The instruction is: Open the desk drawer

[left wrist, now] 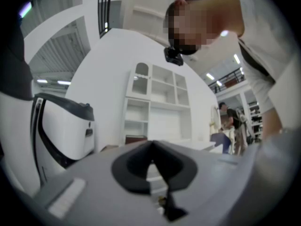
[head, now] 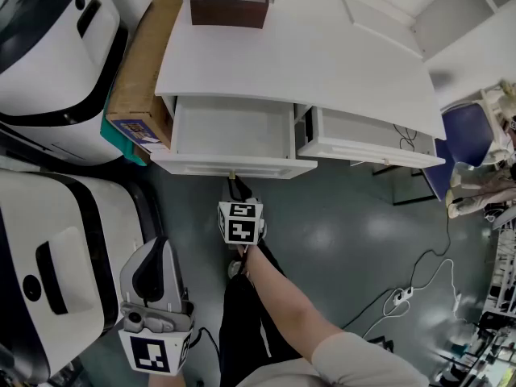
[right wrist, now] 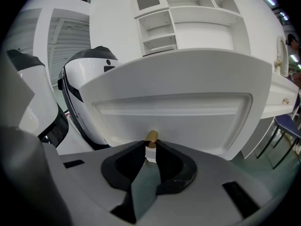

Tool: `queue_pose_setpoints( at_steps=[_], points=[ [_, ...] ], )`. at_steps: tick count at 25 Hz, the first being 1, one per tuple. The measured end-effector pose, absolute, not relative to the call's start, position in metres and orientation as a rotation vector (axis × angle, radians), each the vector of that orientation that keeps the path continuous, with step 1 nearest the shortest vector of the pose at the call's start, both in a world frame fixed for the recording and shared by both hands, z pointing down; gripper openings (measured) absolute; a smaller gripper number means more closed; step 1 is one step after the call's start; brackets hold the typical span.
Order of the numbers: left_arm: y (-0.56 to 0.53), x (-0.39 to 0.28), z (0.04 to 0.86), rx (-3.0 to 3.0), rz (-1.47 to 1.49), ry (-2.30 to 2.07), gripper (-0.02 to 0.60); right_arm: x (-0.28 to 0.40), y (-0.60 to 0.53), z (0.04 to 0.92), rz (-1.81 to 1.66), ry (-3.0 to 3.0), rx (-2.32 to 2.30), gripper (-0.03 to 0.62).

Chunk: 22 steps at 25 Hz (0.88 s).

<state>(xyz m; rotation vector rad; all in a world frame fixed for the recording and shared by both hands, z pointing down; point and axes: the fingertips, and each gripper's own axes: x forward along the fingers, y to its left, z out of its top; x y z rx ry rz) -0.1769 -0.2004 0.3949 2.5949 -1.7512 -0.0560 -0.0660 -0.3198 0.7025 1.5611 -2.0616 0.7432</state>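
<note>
One drawer [head: 230,129] open in head view, right hand-held gripper [right wrist: 150,149] clamping its knob [right wrist: 151,136]

A dark brown box [head: 230,4] is being borne at the far edge of the white desk top [head: 322,55]. A white power strip [head: 401,297] and its cable [head: 448,228] are being carried by the grey floor [head: 339,216].
</note>
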Motion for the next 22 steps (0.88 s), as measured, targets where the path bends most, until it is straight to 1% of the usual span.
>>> queue_pose_setpoints(
  at_steps=[17, 22],
  points=[
    [-0.196, -0.184, 0.392, 2.591, -0.067, -1.768, 0.009, -0.064, -0.307, 0.699, 0.727, -2.057, 1.564, 0.083],
    [-0.195, -0.185, 0.390, 2.601, -0.066, -1.762, 0.009, -0.056, -0.298, 0.685, 0.688, -2.085, 1.595, 0.002]
  ],
)
